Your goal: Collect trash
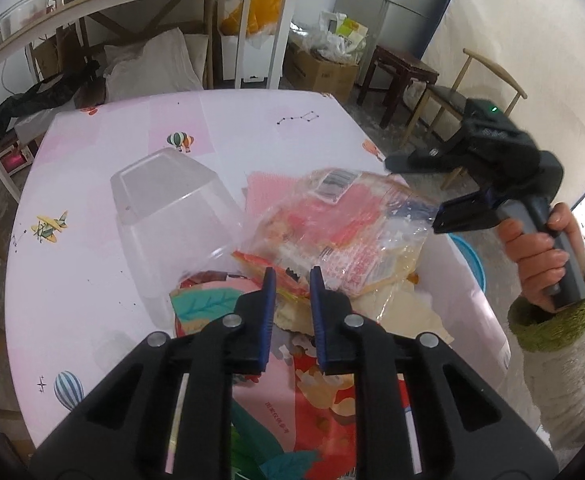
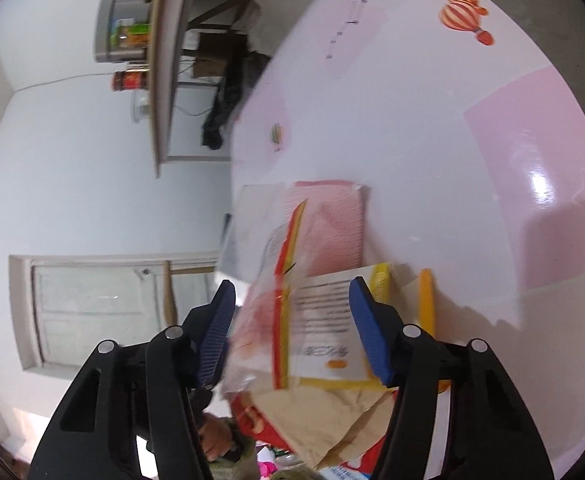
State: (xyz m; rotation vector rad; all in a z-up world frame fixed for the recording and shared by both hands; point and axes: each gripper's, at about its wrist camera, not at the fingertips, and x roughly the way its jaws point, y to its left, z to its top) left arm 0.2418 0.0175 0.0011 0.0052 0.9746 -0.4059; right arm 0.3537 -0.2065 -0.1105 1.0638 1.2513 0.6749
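Trash sits in one overlapping heap near the front edge of the table (image 1: 104,136): clear plastic wrapper (image 1: 344,224) on top, a pink cloth-like sheet (image 1: 268,188) under its far end, printed cartons (image 1: 292,392) and tan paper (image 2: 324,416) under its near end. An upturned clear plastic tub (image 1: 164,200) stands just beside the pile on the left.

Left gripper (image 1: 290,280): jaws nearly together at the wrapper's near corner, with an orange-red packet edge (image 1: 268,268) in the gap. Whether the pads actually bite it I cannot tell; a narrow slit shows between them.

Right gripper (image 2: 292,312): jaws about half spread, straddling the wrapper's other end with a yellow-bordered label (image 2: 328,332) between them. Pads are not pressing yet, so nothing is held there. In the left view it comes in sideways from the right, held in the person's hand (image 1: 540,252).

Risks as I judge them:
- Film is thin and slick. A corner-only pinch could slip or tear on lift.
- Two grippers on one wrapper. Pulling apart stretches or rips it.
- Stack is loose. Lifting the top layer could drag paper and cartons off the near table edge.
- Tub is light and close. A left-hand sweep could knock it.
- Right-view blur makes its jaw placement unclear.
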